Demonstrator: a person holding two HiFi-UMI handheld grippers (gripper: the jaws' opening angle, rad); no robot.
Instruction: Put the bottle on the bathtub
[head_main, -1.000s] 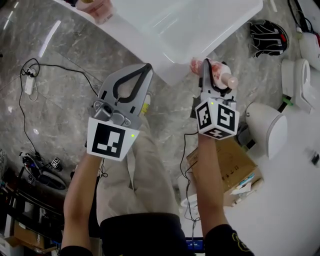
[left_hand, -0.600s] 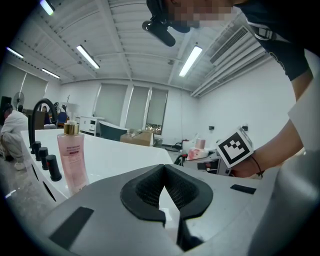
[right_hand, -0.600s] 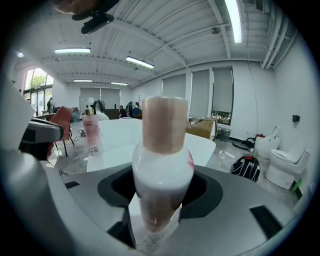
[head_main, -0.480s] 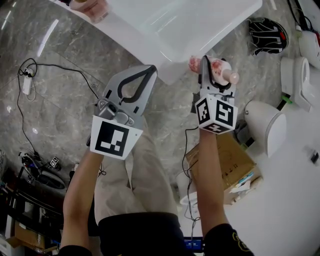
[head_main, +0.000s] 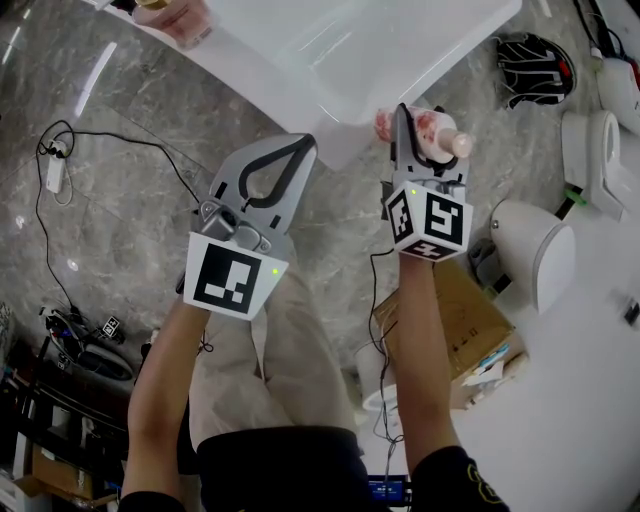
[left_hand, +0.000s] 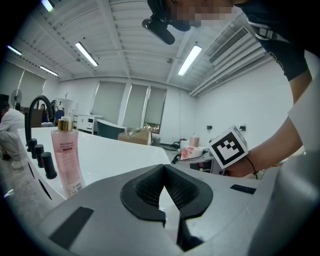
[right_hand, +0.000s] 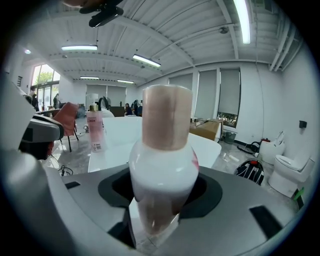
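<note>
Bright, even light from ceiling strips (left_hand: 86, 54). Glare on bathtub (head_main: 420, 50) at 12 o'clock. Gripper views: fisheye, dark vignette edges, close bottle (right_hand: 162, 165) soft.

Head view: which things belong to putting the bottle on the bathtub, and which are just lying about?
Job: bottle, right gripper shut on it, bathtub.
Lying about: cardboard box, power strip, toilet, pink bottle on the rim.
</note>
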